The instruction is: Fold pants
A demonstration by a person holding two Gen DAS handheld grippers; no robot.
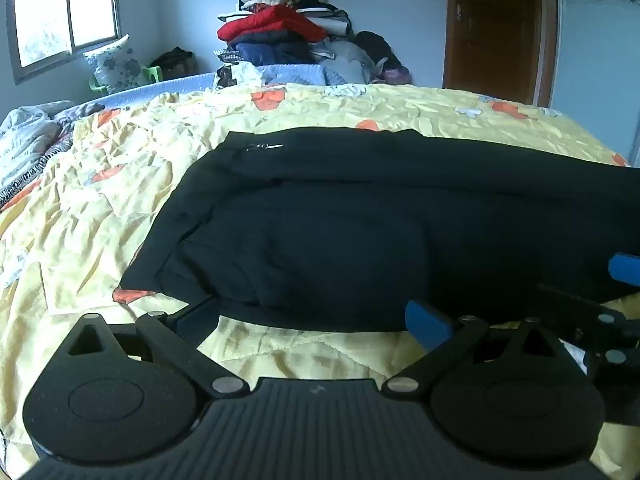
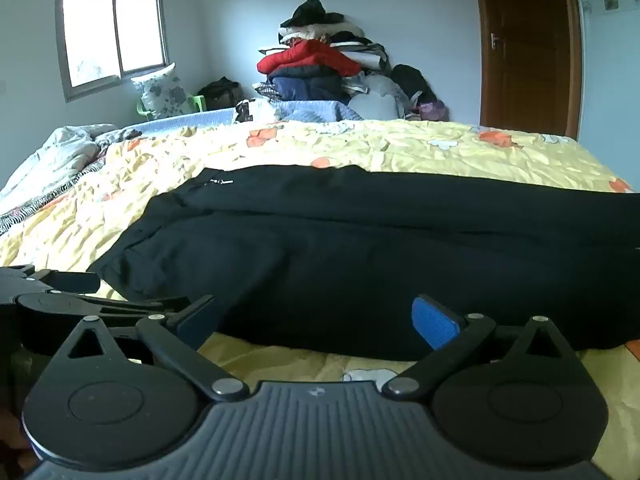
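Left wrist view showed my left gripper (image 1: 316, 312) nearest, its jaws spread as wide as they went and nothing between them; the blue pad (image 1: 430, 322) at four o'clock hung just short of the near hem of the pants (image 1: 360, 232), and I could not tell whether it brushed the cloth. At three o'clock in the same view the tips of my right gripper (image 1: 600, 280) poked in, also apart and empty. Right wrist view agreed: the right gripper (image 2: 316, 318) stood fully spread with bare sheet between its pads, and the left gripper (image 2: 60, 300) sat at nine o'clock, close alongside.

Just beyond both grippers, toward twelve o'clock, the black pants lay lengthwise across the bed (image 2: 400, 144), on the yellow flowered sheet. I judged they were already doubled leg over leg, since a long seam ran across the middle and the zip pull (image 1: 264, 146) showed at the far left end. If so, the first fold was done and the shorter folds across the length were left. Neither gripper held anything yet.

Farther off, at twelve o'clock, a heap of clothes (image 1: 292, 28) stood against the wall.
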